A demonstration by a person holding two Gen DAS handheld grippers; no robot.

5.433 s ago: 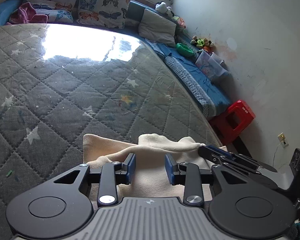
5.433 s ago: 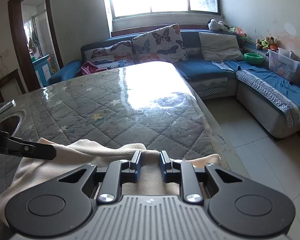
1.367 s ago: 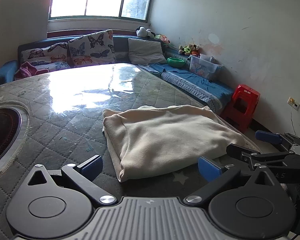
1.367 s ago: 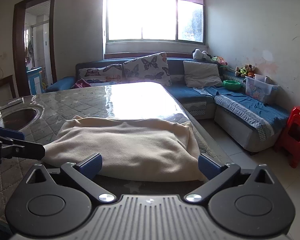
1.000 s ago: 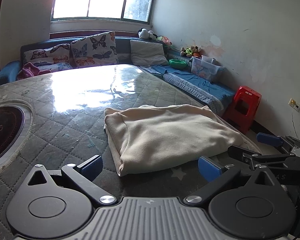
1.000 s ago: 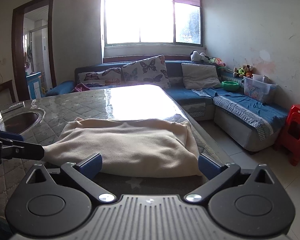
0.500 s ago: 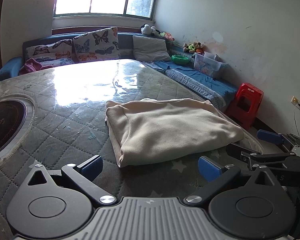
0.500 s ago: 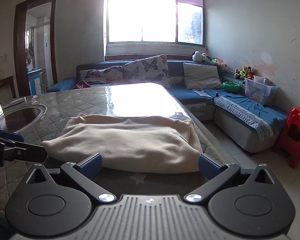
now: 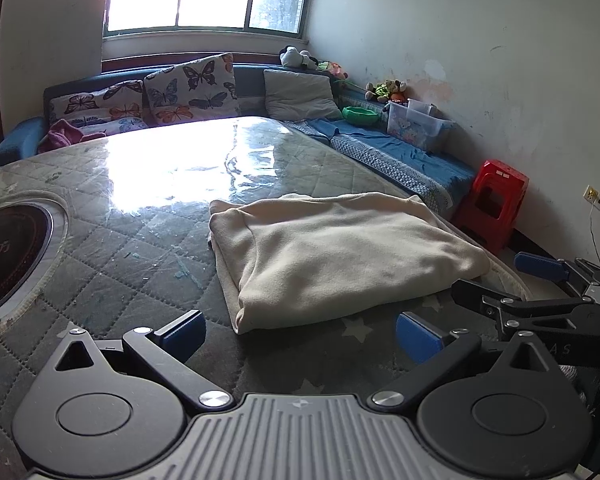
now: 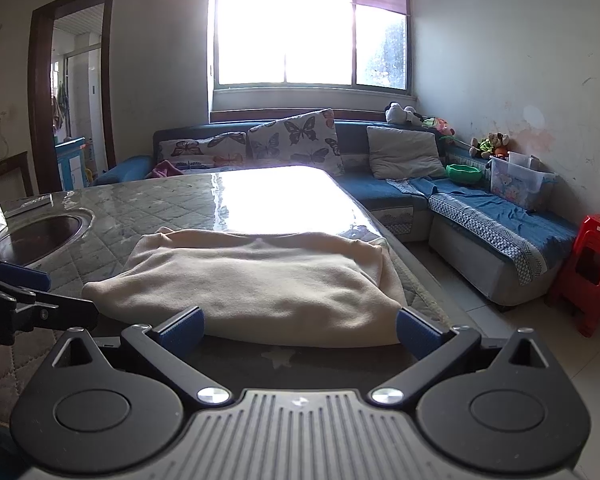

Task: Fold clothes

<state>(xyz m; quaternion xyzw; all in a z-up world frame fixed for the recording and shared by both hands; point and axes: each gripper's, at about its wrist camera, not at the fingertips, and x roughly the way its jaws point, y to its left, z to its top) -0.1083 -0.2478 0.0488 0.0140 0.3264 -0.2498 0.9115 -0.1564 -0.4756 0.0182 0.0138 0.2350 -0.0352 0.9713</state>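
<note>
A cream garment (image 9: 340,256) lies folded into a thick rectangle on the quilted grey table (image 9: 120,248), close to its right edge. My left gripper (image 9: 300,336) hovers open just short of the garment's near fold, holding nothing. In the right wrist view the same garment (image 10: 256,280) fills the middle, and my right gripper (image 10: 298,328) stands open at its near edge, empty. The right gripper also shows at the right of the left wrist view (image 9: 540,292); the left gripper's fingers (image 10: 20,276) poke in at the left of the right wrist view.
A round dark hotplate (image 9: 4,252) is set into the table at left. A blue corner sofa (image 10: 480,220) with butterfly cushions (image 10: 296,136) runs behind and to the right. A red plastic stool (image 10: 588,272) stands on the tiled floor by the wall.
Both grippers were shut on the cloth several seconds ago; they have let go, opened wide and drawn back. Over the last second the views shifted only slightly; the garment lies still.
</note>
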